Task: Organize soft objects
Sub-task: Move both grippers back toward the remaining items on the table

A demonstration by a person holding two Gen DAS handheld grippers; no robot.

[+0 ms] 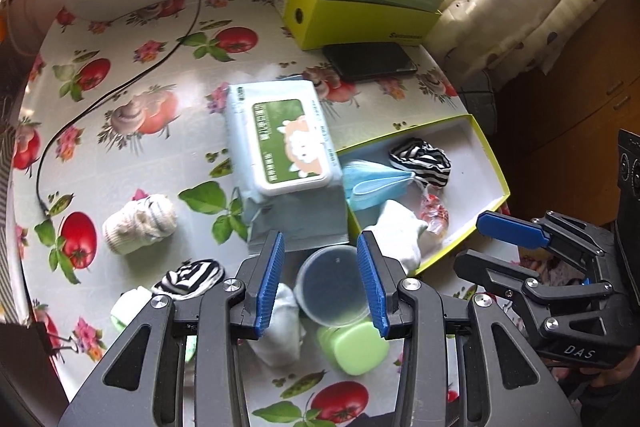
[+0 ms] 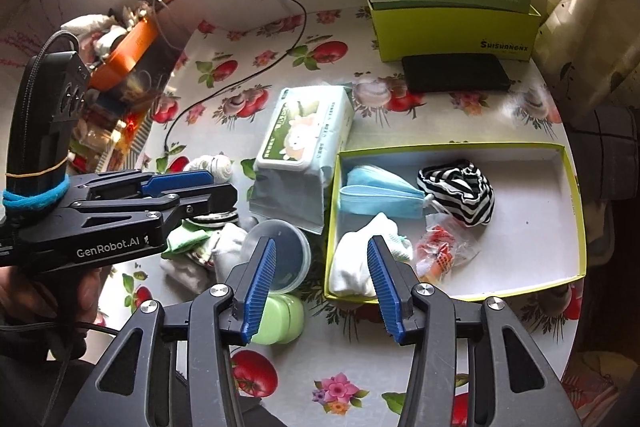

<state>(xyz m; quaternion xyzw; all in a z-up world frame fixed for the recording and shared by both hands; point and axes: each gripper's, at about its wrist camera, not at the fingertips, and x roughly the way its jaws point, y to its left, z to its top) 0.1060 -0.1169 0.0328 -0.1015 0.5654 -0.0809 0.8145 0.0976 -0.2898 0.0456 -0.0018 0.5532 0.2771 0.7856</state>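
Here, from the left wrist, the left tool (image 1: pixel 320 281) hangs steeply nose-down over the flowered worktop (image 1: pixel 120 155), its blue pads spread and gripping nothing, a round plastic tub (image 1: pixel 332 291) framed in the gap below. Loose soft things wait around it: a cream sock ball (image 1: pixel 140 225), a striped sock (image 1: pixel 190 277) and a white sock (image 1: pixel 280 327), while the shallow yellow box (image 1: pixel 494 163) already holds a face mask (image 1: pixel 372 181), a striped roll (image 1: pixel 422 157) and a white sock. The sorting looks partway done; the next move probably calls for lowering onto one of the loose socks. From the right wrist, the right tool (image 2: pixel 322 281) tilts down near the box's near corner (image 2: pixel 332 291), jaws apart and empty, with a pack of wipes (image 2: pixel 300 143) just beside the box.
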